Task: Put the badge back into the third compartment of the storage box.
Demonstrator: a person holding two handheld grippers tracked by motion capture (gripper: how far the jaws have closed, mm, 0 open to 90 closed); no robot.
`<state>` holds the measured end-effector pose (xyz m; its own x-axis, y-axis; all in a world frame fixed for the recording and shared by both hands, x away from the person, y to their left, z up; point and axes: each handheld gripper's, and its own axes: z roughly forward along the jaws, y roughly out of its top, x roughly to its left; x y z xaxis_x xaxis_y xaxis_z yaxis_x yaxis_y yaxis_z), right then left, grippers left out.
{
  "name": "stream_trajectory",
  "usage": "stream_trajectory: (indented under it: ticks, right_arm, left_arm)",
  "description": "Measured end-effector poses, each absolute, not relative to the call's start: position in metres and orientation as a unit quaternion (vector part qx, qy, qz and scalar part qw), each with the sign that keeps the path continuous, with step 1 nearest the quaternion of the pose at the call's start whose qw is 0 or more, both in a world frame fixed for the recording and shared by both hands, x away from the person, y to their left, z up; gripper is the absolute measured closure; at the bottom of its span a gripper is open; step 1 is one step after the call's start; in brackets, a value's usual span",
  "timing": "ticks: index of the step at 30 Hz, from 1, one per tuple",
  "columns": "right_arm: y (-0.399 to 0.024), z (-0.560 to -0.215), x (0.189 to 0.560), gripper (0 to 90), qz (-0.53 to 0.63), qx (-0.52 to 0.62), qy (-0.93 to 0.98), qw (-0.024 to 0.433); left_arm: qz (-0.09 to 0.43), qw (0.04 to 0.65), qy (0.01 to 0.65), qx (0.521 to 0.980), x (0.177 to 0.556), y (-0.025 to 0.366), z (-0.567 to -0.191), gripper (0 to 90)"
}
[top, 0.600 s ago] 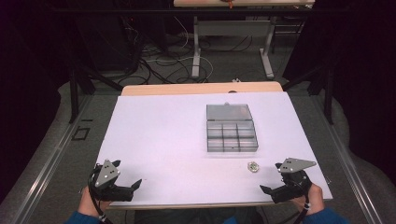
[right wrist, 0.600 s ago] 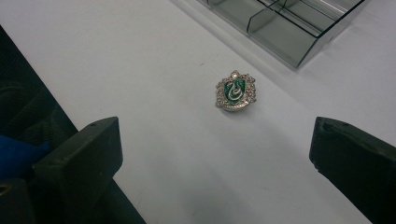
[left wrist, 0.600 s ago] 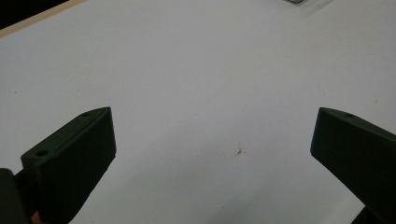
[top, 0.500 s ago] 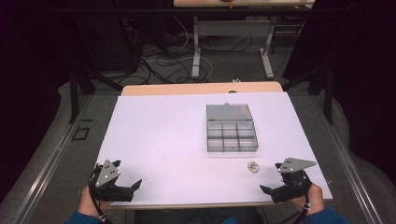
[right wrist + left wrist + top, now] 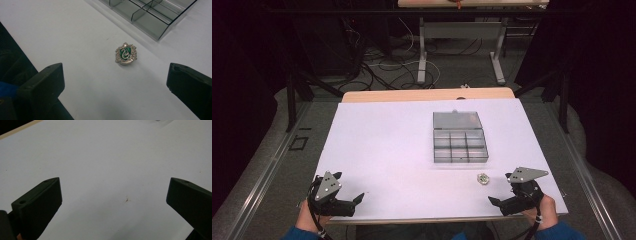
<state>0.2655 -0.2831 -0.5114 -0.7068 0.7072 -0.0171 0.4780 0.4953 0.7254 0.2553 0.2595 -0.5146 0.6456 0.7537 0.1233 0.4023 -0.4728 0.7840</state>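
Badge, a small silver-and-green crest, lies ahead of the right gripper and its wide-spread, empty jaws, near the compartment box. Left gripper gapes empty too. Nothing has shifted since earlier frames; no pickup has begun.

Cables sprawl on the floor beyond the white table.
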Motion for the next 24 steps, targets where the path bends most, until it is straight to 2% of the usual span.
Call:
stream_trajectory:
  ticks: [24]
  right_arm:
    - [-0.27,-0.519,0.302,0.0,0.352,0.383,0.843,0.138]
  left_arm:
    - [0.235,0.372,0.349,0.827,0.255,0.259,-0.515,0.3]
